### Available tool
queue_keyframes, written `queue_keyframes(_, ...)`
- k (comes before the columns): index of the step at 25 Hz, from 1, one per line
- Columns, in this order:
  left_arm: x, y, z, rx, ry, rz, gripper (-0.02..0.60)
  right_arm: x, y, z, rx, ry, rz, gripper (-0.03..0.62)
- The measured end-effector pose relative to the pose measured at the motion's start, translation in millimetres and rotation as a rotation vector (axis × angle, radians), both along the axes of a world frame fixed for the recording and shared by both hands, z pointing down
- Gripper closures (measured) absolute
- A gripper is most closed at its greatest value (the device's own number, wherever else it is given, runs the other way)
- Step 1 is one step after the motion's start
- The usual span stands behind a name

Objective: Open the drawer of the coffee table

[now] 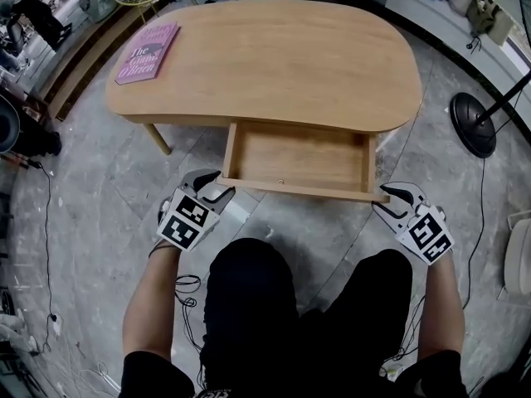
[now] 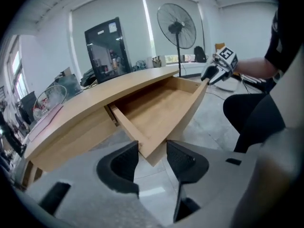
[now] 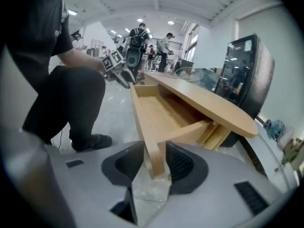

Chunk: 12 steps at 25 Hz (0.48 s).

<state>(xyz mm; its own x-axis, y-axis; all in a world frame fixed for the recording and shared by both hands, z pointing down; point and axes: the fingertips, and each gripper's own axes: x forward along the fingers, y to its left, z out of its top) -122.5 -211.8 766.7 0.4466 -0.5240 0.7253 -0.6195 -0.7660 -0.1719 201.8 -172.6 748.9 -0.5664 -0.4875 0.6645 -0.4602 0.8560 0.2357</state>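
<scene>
The wooden coffee table (image 1: 274, 56) has its drawer (image 1: 299, 156) pulled out toward me, and the drawer looks empty inside. My left gripper (image 1: 217, 187) straddles the drawer's front left corner (image 2: 152, 141). Its fingertips (image 2: 130, 153) rest against the side panel and the front panel, shut on that corner. My right gripper (image 1: 388, 199) sits at the front right corner. There its pads (image 3: 178, 163) clamp the front panel's end (image 3: 154, 156). Each gripper shows in the other's view: the right gripper (image 2: 216, 72) and the left gripper (image 3: 118, 70).
A pink book (image 1: 148, 52) lies on the table's far left end. A standing fan's round base (image 1: 473, 124) is on the floor to the right, with cables nearby. The person's knees (image 1: 274, 288) are just in front of the drawer. People stand in the background (image 3: 164, 46).
</scene>
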Motion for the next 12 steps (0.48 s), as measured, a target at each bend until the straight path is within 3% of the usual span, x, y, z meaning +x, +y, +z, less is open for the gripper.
queue_keyframes(4, 1, 2, 7, -0.008, -0.046, 0.027, 0.39, -6, 2, 4, 0.017, 0.085, -0.063, 0.474)
queue_keyframes(12, 2, 2, -5, -0.042, -0.019, 0.057, 0.41, -8, 3, 2, -0.007, 0.052, -0.055, 0.48)
